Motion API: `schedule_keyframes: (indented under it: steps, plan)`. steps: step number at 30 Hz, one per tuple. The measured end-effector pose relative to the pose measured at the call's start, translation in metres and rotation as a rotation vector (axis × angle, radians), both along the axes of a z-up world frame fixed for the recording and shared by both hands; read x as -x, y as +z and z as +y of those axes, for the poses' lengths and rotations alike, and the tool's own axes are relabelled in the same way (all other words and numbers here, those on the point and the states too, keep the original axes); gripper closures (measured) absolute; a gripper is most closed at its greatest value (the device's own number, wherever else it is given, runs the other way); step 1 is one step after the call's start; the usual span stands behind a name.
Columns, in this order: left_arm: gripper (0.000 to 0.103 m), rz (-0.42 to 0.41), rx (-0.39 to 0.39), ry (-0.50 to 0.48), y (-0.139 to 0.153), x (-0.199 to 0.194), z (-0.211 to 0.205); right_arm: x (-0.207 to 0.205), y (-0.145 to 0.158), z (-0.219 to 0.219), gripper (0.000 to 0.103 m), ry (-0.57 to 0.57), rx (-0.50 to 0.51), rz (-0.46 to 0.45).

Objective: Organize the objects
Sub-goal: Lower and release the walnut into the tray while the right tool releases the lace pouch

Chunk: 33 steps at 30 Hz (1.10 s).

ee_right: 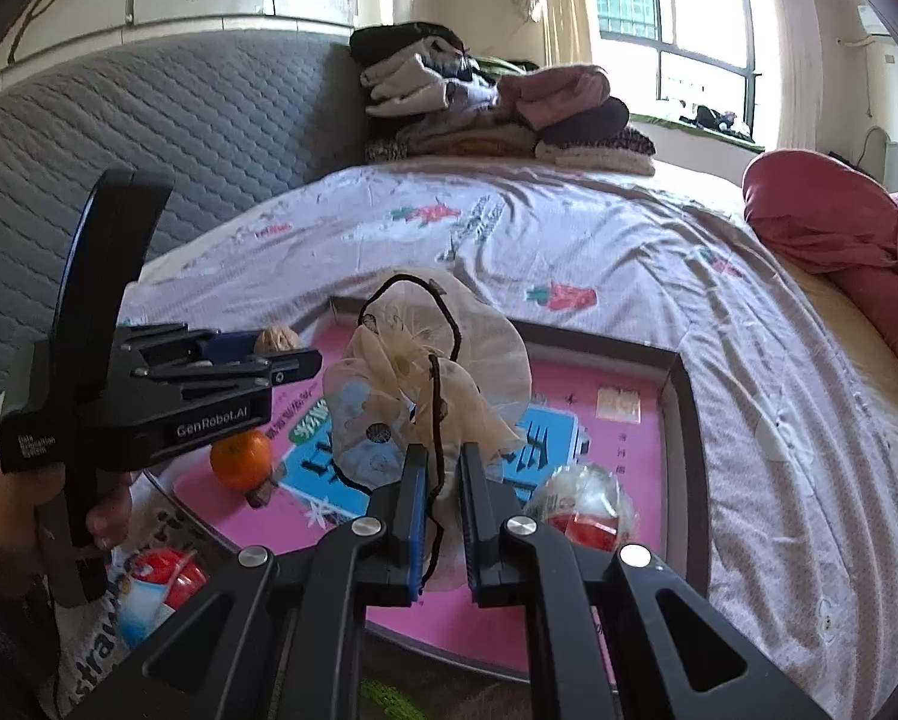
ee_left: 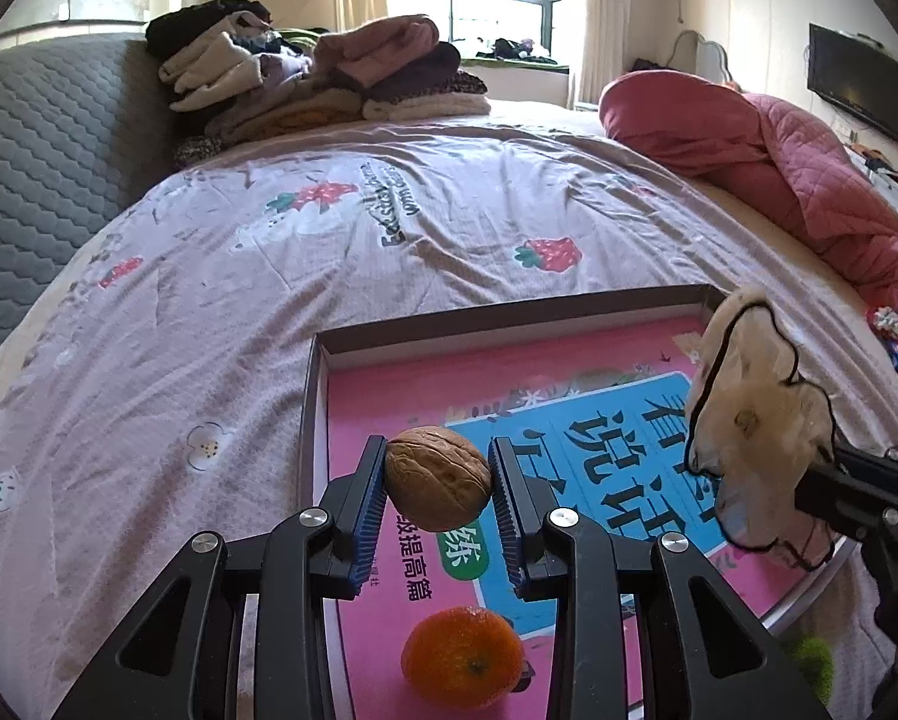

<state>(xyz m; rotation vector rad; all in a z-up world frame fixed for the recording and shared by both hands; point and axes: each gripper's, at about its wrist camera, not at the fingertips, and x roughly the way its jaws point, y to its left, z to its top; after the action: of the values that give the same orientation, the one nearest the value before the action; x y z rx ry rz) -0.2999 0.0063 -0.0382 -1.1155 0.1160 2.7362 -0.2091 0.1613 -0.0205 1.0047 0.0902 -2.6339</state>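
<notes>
My left gripper (ee_left: 438,468) is shut on a brown walnut (ee_left: 438,477) and holds it above the near left part of a shallow box lid with a pink printed floor (ee_left: 389,384). It also shows in the right wrist view (ee_right: 281,354), with the walnut (ee_right: 276,338) in its tips. My right gripper (ee_right: 443,468) is shut on a sheer cream hair scrunchie with dark trim (ee_right: 431,360), held above the lid (ee_right: 616,396); the scrunchie shows at right in the left wrist view (ee_left: 748,420). An orange tangerine (ee_left: 462,657) lies in the lid, also in the right wrist view (ee_right: 242,459).
A clear-wrapped red snack (ee_right: 586,501) lies in the lid by my right gripper. A red and white packet (ee_right: 155,588) lies outside the lid's near corner. Folded clothes (ee_left: 329,78) are piled at the bed's far end, with a pink quilt (ee_left: 778,162) at right and grey padded headboard (ee_left: 41,150) at left.
</notes>
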Motion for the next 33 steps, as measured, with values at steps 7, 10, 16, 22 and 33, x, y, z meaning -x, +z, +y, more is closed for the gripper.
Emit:
schedule_keyframes:
  steps: [7, 10, 16, 22, 33]
  plan:
    - [0.069, -0.044, -0.001, -0.009, -0.008, 0.009, 0.003, 0.001, -0.011, -0.007, 0.092, 0.02, -0.028, -0.044]
    - [0.069, -0.072, 0.003, -0.012, -0.011, 0.014, 0.004, 0.002, -0.016, -0.011, 0.092, 0.031, -0.041, -0.062]
    - [0.069, -0.105, 0.016, -0.018, -0.017, 0.021, 0.007, 0.002, -0.022, -0.014, 0.092, 0.035, -0.053, -0.092]
    - [0.069, -0.134, 0.024, -0.02, -0.024, 0.024, 0.009, 0.003, -0.027, -0.015, 0.091, 0.035, -0.06, -0.118]
    - [0.068, -0.157, 0.022, -0.016, -0.027, 0.024, 0.007, 0.003, -0.031, -0.016, 0.088, 0.039, -0.061, -0.144]
